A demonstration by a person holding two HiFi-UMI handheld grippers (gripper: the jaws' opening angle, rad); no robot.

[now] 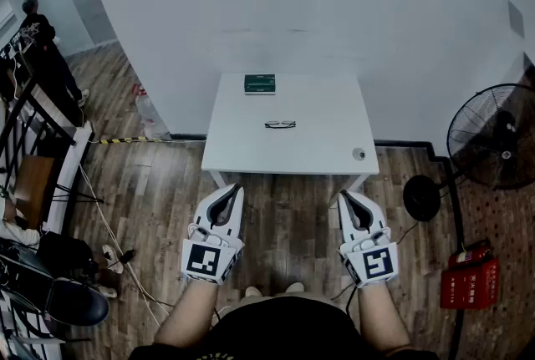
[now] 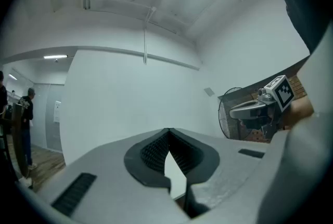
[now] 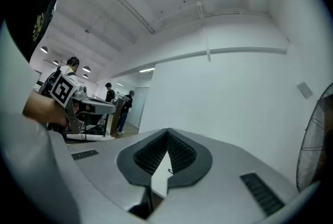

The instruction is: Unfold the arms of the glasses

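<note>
A pair of dark-framed glasses lies folded near the middle of the small white table. Both grippers hang over the wooden floor, well short of the table's near edge. My left gripper is shut, its tips meeting with nothing between them. My right gripper is shut and empty too. In the left gripper view the jaws close to a point against the white wall, and the right gripper shows at the far right. In the right gripper view the closed tips frame a sliver of the table with the glasses as a tiny speck.
A green box sits at the table's far edge and a small round object near its right front corner. A black floor fan stands at the right, a red case below it. Racks and a person are at the left.
</note>
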